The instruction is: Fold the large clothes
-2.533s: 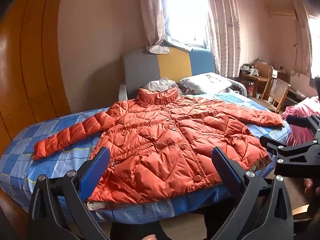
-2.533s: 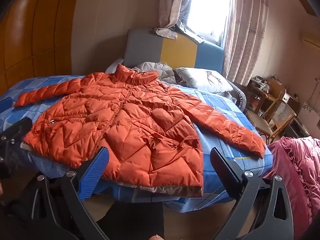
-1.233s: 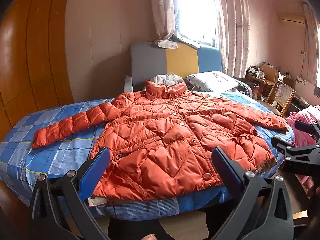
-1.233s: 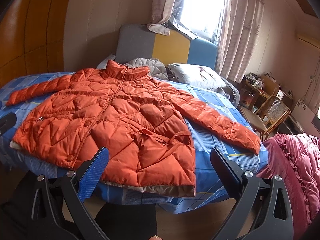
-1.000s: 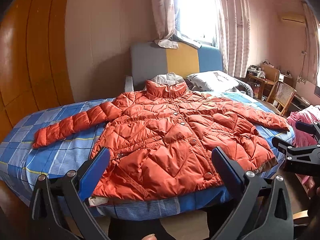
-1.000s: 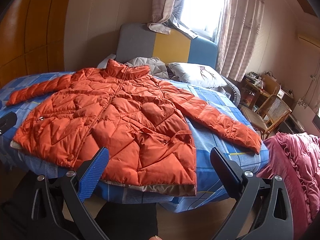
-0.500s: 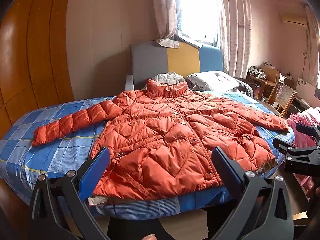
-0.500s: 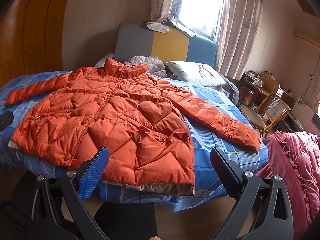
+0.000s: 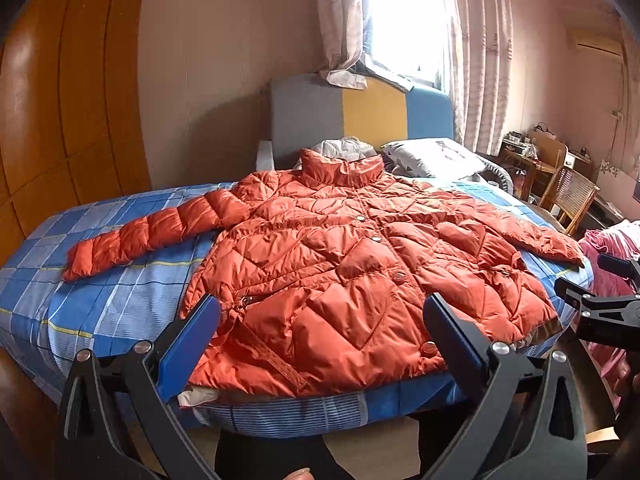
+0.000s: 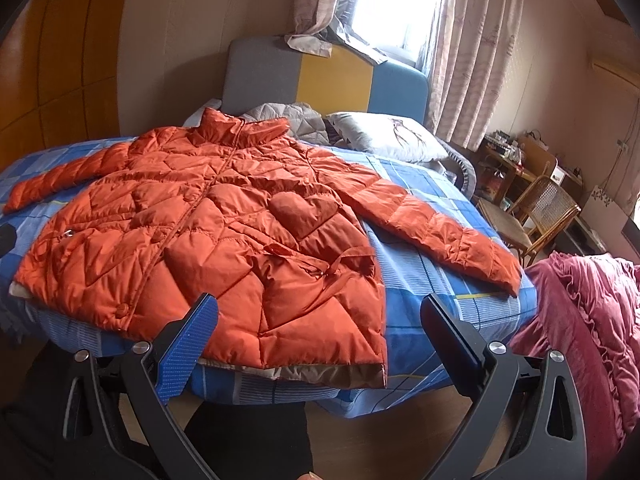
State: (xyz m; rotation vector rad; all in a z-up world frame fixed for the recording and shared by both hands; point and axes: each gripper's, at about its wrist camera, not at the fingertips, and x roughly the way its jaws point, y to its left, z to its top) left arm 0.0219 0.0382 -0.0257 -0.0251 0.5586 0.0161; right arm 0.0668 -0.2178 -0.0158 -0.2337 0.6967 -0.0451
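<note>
An orange quilted jacket (image 9: 352, 276) lies spread face up on a bed (image 9: 100, 304) covered in a blue checked sheet, collar toward the headboard (image 9: 360, 116), both sleeves stretched out to the sides and the hem at the near edge. Over the last couple of seconds little has changed: both cameras have lifted and steadied slightly, so the whole garment now sits in frame, while the jacket itself has not moved. That suggests folding has not begun and the person is lining up for a first grasp.

The left gripper (image 9: 318, 340) hovers off the foot of the bed, fingers (image 9: 190, 342) spread wide and empty, the hem just beyond them. The right gripper (image 10: 318, 340) hangs likewise, fingers (image 10: 188, 346) wide apart and holding nothing, facing the jacket's near right corner, with the right sleeve (image 10: 436, 232) lying farther off toward a pink blanket (image 10: 592, 320). A pillow (image 10: 384, 136) rests behind the collar.
</note>
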